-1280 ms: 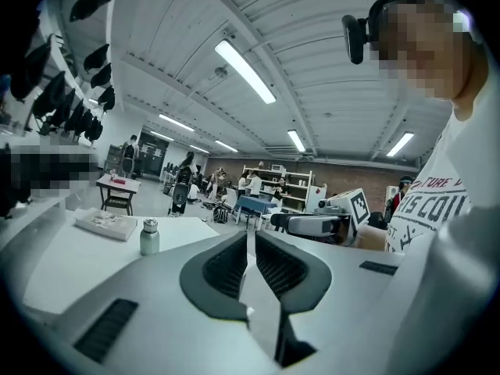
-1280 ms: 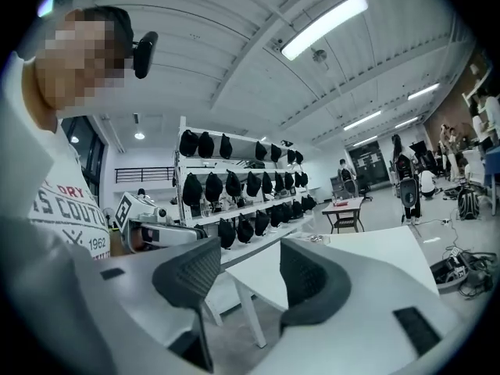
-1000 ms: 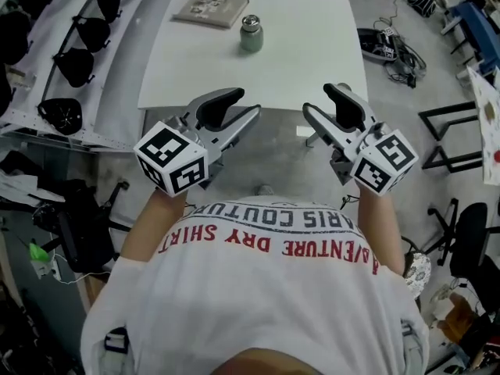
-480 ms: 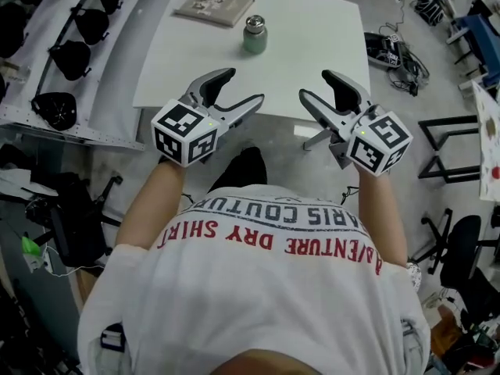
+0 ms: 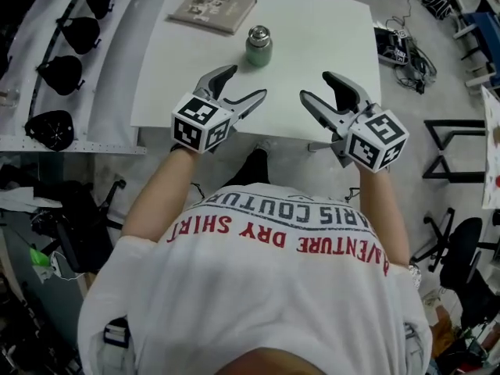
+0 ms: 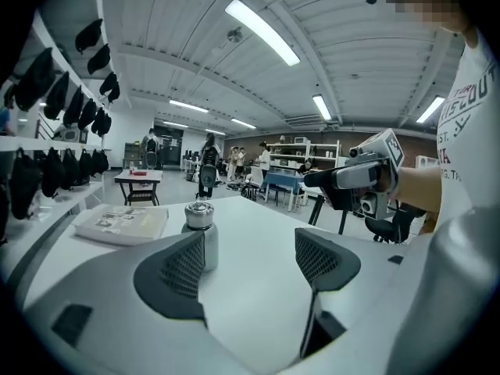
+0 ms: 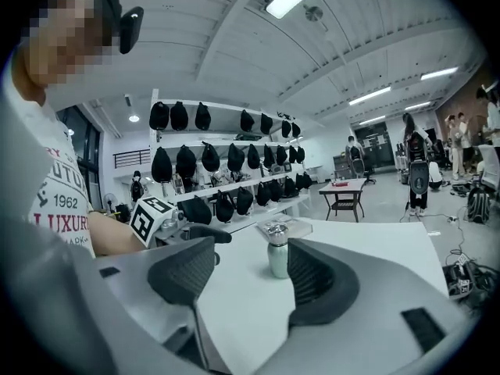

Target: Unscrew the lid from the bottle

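1. Between both pairs of jaws lies only bare white table (image 5: 328, 37). The left gripper (image 5: 244, 83) and right gripper (image 5: 316, 85) are spread, empty, and have just been opening.
2. Ahead of the jaws, apart from them, the green bottle (image 5: 258, 47) stands upright with its lid (image 5: 258, 33) on, partly behind the left gripper's left pad.
3. Beyond it, leftward, lies a book (image 5: 213, 8).
4. Far left of the jaws hang dark caps (image 5: 58, 73).

Matt bottle (image 5: 258, 54) with a shiny metal lid (image 5: 258, 34) — smooth, matt table (image 5: 320, 53).
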Demonstrator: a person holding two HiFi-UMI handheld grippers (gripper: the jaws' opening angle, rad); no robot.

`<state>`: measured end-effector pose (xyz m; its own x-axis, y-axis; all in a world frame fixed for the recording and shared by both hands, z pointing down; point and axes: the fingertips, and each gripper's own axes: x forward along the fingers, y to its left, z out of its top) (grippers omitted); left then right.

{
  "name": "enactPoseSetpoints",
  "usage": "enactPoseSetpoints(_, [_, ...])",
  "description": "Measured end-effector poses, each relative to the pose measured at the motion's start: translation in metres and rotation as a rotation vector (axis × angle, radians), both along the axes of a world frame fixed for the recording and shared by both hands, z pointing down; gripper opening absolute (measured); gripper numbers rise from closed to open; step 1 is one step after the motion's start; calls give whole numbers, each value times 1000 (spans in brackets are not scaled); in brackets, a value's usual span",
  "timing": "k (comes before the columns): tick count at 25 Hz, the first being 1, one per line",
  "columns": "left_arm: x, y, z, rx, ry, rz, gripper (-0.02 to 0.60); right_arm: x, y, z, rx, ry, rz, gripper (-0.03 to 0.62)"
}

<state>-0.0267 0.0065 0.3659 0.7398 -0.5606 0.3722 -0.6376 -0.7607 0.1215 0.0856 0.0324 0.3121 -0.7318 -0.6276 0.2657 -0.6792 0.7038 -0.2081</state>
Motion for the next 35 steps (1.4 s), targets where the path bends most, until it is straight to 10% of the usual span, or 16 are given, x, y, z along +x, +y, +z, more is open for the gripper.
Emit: enactPoseSetpoints(35, [31, -129, 95, -38, -31, 84, 390, -91, -153, 88, 26, 209, -134, 293])
